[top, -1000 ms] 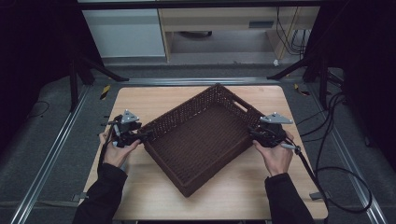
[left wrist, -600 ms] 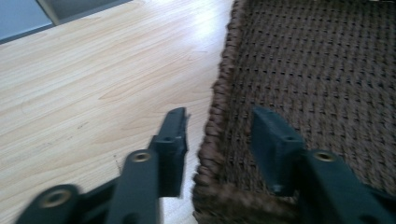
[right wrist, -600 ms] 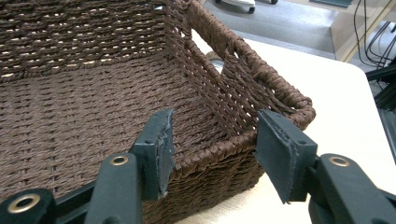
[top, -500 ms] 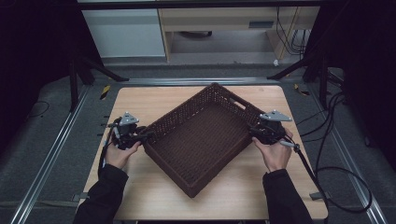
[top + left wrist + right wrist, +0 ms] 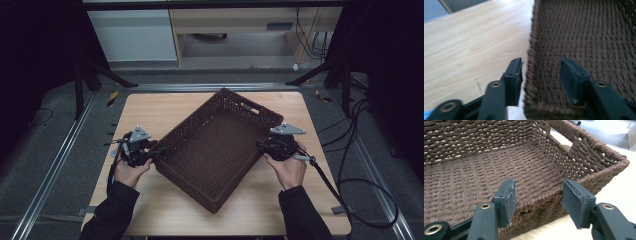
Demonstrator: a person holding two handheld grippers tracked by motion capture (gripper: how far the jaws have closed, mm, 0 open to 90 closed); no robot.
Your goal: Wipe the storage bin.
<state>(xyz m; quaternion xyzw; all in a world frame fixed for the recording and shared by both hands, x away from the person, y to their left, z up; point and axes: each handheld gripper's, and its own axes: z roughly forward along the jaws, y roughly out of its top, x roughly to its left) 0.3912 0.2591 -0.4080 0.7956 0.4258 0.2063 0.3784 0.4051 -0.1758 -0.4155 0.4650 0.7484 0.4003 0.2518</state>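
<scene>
Brown woven basket (image 5: 217,150) sits askew at the centre of the pale wooden worktop (image 5: 165,107). At centre left, the left tool (image 5: 152,151) straddles the basket's rim, jaws apart, having just been opening. At centre right, the right tool (image 5: 261,145) straddles the opposite rim, its jaws apart and having just been closing.

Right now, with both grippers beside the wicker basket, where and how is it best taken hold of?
Probably by the rim of the wicker basket, one jaw inside the wall and one outside, coming from its opposite long sides. The left gripper straddles the braided rim; the right gripper frames the far side's rim. The upright walls are thin enough to pinch.
</scene>
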